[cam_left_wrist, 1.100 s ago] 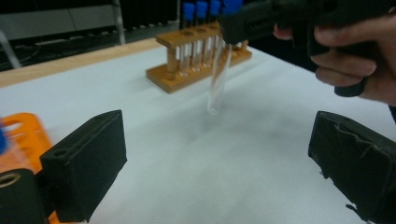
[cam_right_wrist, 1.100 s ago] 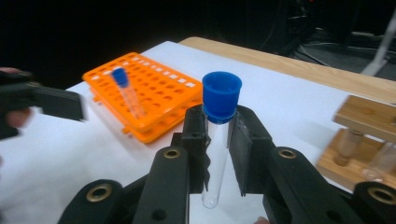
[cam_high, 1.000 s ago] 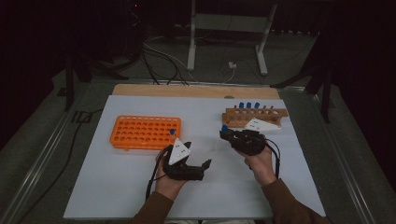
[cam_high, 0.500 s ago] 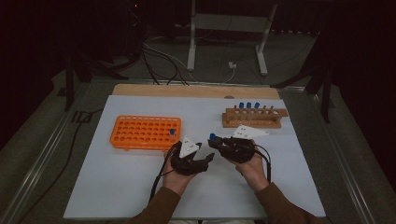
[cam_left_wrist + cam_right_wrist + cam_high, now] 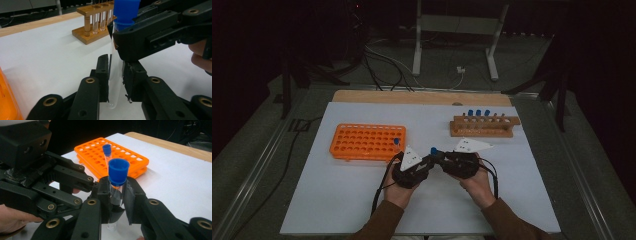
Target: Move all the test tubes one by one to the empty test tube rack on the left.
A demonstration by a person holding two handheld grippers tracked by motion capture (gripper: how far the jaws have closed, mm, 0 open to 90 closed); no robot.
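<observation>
— Between the two hands, what's new?
— The left claw (image 5: pixel 115 85) has just been closing and now clamps the lower glass of the blue-capped tube (image 5: pixel 116 67), which a second ago only the right claw (image 5: pixel 116 195) held.
— And the right?
— Clamped just under the cap, above the left one; a handover, I judge.
— Farther off?
— Orange rack (image 5: pixel 368 142) on the desk (image 5: pixel 337 200) to the left, wooden rack (image 5: pixel 483 127) beyond.

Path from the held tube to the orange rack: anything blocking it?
Nothing visible does. The capped tube is clamped between both tools, the left tool low on the glass and the right tool just under the blue cap. Bare white table lies between it and the orange rack, which holds one tube already.
</observation>
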